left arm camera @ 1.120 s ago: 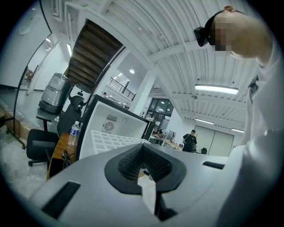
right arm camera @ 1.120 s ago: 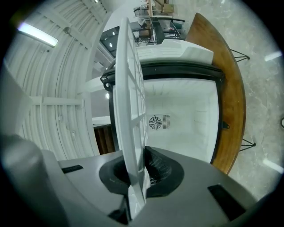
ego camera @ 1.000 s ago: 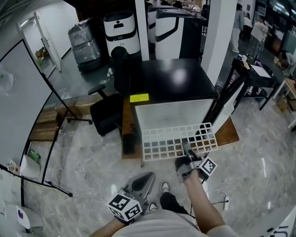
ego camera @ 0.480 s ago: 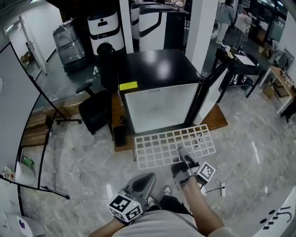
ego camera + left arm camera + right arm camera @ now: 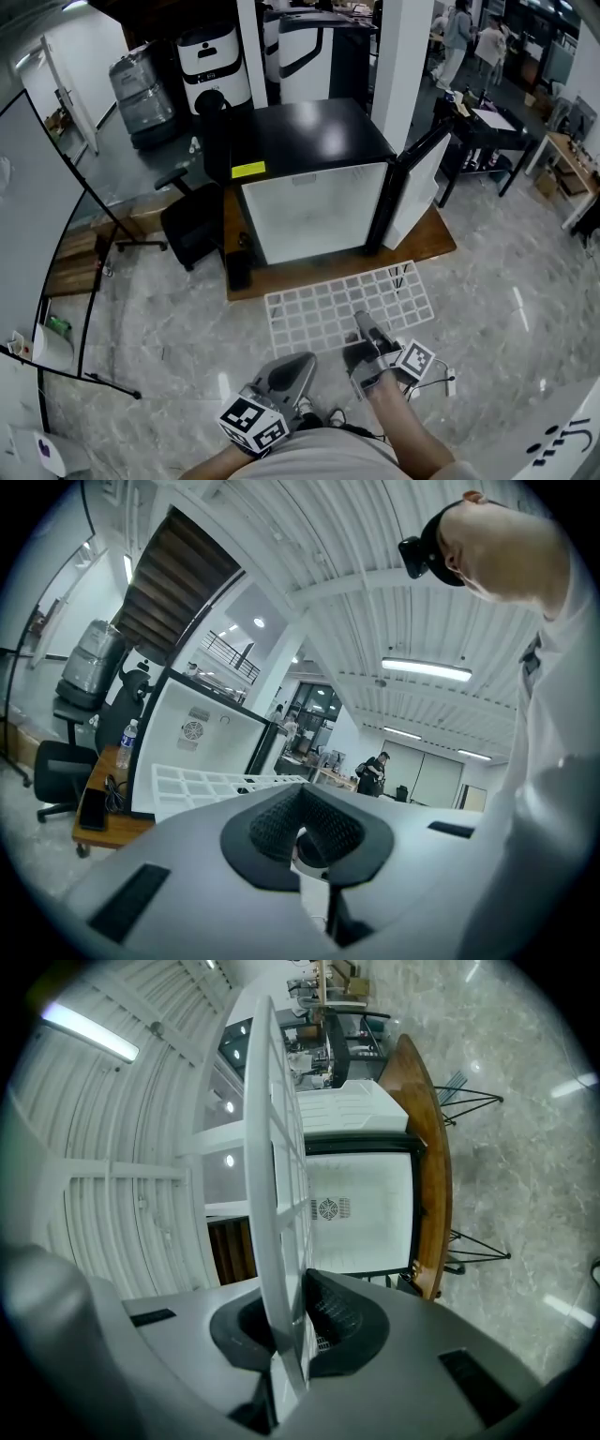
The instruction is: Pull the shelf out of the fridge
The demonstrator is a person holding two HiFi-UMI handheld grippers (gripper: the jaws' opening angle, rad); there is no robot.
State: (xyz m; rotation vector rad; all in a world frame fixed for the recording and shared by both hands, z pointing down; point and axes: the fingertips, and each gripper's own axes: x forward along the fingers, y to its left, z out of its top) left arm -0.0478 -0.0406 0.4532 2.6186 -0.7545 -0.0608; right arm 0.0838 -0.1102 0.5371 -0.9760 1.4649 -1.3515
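Note:
The white wire-grid shelf (image 5: 342, 305) hangs level over the marble floor, fully clear of the black mini fridge (image 5: 314, 211), whose white inside is bare and whose door (image 5: 417, 183) stands open to the right. My right gripper (image 5: 364, 323) is shut on the shelf's near edge. In the right gripper view the shelf (image 5: 277, 1204) runs edge-on between the pads of that gripper (image 5: 298, 1326), with the fridge (image 5: 361, 1208) beyond. My left gripper (image 5: 291, 370) hangs low near my body, shut and holding nothing. In the left gripper view its pads (image 5: 302, 808) meet, with the shelf (image 5: 216, 782) behind them.
The fridge stands on a low wooden platform (image 5: 427, 246). A black office chair (image 5: 192, 230) sits to its left and tall machines (image 5: 214, 61) stand behind it. A glass panel on a stand (image 5: 37, 216) lines the left side, and a black table (image 5: 487, 131) is at the right.
The shelf has slid out of the fridge toward me in the right gripper. I have backed away, so the fridge now sits farther off. The left gripper has stayed put.

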